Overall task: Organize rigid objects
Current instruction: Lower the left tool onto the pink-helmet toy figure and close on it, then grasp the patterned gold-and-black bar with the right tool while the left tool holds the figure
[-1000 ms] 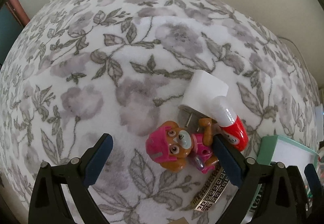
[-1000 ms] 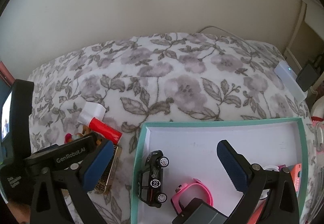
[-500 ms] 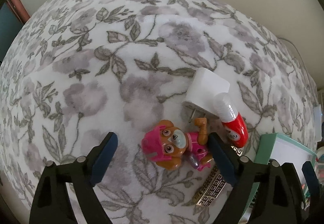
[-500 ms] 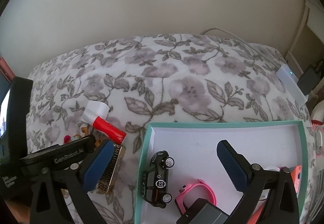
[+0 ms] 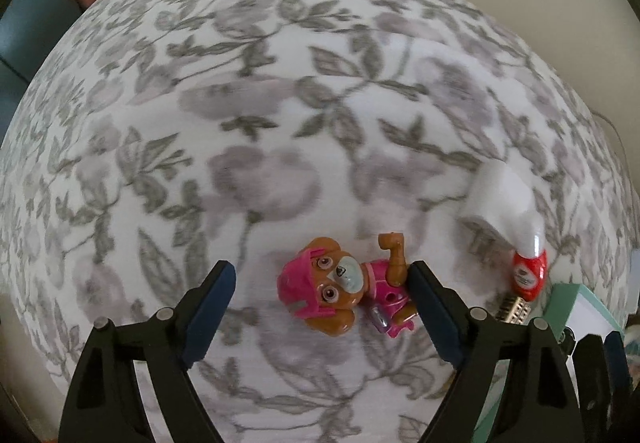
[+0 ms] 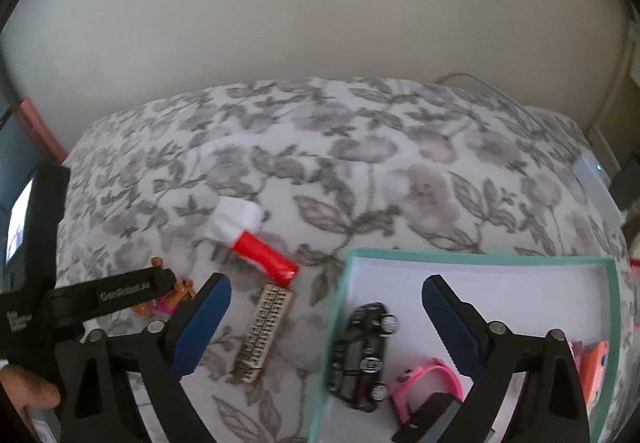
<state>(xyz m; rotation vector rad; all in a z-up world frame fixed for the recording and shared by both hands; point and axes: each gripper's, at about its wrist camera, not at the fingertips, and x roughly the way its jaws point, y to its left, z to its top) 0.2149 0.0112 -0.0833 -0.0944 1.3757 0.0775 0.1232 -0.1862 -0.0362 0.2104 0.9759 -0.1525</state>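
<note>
Left gripper points almost straight down over the toy dog, which lies on the floral bed cover, long axis roughly 9-to-3, head toward 9. Jaws spread, straddling it, right pad just beside its body; no pinch yet. Right gripper jaws closing but empty, over the teal box edge, so left is nearer.

The cloth is looking soft and matt. The pup toy and red tube are showing glossy plastic. The gold lighter is gleaming like embossed metal.
</note>
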